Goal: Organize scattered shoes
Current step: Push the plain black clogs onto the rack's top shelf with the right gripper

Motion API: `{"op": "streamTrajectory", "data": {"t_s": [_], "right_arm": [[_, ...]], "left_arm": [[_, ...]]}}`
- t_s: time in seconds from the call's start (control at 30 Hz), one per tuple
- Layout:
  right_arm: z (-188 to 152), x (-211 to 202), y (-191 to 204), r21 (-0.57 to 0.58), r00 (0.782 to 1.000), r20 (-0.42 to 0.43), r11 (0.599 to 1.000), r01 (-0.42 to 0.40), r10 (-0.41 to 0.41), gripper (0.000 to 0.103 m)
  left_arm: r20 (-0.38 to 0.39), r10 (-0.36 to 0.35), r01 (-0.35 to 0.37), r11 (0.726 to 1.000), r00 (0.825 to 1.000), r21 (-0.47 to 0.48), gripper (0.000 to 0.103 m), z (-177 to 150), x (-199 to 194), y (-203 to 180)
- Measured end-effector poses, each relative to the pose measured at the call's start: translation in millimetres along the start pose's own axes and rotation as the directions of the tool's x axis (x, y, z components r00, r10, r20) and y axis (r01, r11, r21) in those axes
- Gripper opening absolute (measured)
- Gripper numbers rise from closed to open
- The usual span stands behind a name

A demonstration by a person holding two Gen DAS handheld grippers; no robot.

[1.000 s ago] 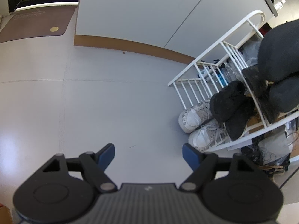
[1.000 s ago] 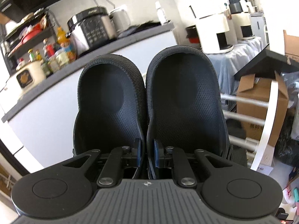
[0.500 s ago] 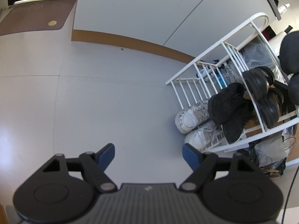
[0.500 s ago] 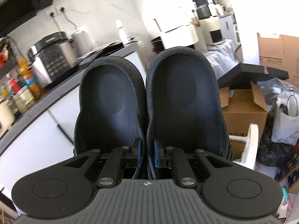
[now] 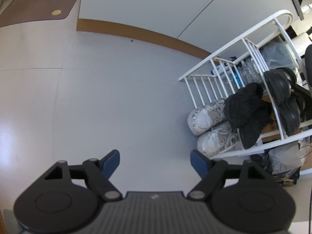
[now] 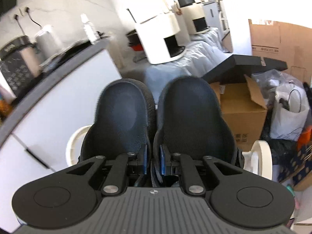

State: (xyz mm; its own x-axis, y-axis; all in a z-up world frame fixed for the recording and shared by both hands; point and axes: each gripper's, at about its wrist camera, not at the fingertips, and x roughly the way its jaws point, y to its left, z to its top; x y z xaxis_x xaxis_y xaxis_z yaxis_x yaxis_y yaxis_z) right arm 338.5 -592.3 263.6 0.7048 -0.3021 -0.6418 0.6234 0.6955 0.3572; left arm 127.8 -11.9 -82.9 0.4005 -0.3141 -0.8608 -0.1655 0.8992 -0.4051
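**Black shoe pair clamped in the right claw, left claw spread over bare floor**

Biggest in my left view is the pale floor (image 5: 117, 97), with the white shoe rack (image 5: 230, 44) standing against its right side, beside the wall. Through the rack's bars I see a pair of black slip-ons (image 5: 280, 89) on a higher shelf, a pair of black fuzzy shoes (image 5: 245, 107) on the shelf below them, and a pair of white sneakers (image 5: 206, 124) at the bottom front edge, toes poking out past the rack toward the open floor.

My right claw (image 6: 152, 160) is pinched together on the pair of black shoes (image 6: 191, 117). The two lie side by side, touching, long axes running straight away from the camera along the fingers, open insides facing up at me. The blue pads (image 6: 161, 160) grip their two inner walls where they meet, at the near end. The far rounded ends point toward a cardboard box (image 6: 241, 120) and a counter. White curved rack ends show either side beneath them.

My left claw (image 5: 155, 160) is spread wide and holds nothing, pointing down at the floor, well apart from the sneakers.
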Motion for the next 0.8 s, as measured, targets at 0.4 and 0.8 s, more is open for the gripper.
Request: {"op": "streamTrajectory", "data": {"t_s": [0.4, 0.8], "right_arm": [[16, 36, -22, -0.001, 0.995, -0.046, 0.996, 0.092, -0.092, 0.017], [28, 33, -47, 0.003, 0.998, -0.062, 1.0, 0.002, -0.001, 0.065]], "left_arm": [[-0.022, 0.014, -0.013, 1.0, 1.0, 0.012, 0.082, 0, 8, 2], [-0.032, 0.018, -0.017, 0.999, 0.999, 0.03, 0.082, -5, 5, 1]]}}
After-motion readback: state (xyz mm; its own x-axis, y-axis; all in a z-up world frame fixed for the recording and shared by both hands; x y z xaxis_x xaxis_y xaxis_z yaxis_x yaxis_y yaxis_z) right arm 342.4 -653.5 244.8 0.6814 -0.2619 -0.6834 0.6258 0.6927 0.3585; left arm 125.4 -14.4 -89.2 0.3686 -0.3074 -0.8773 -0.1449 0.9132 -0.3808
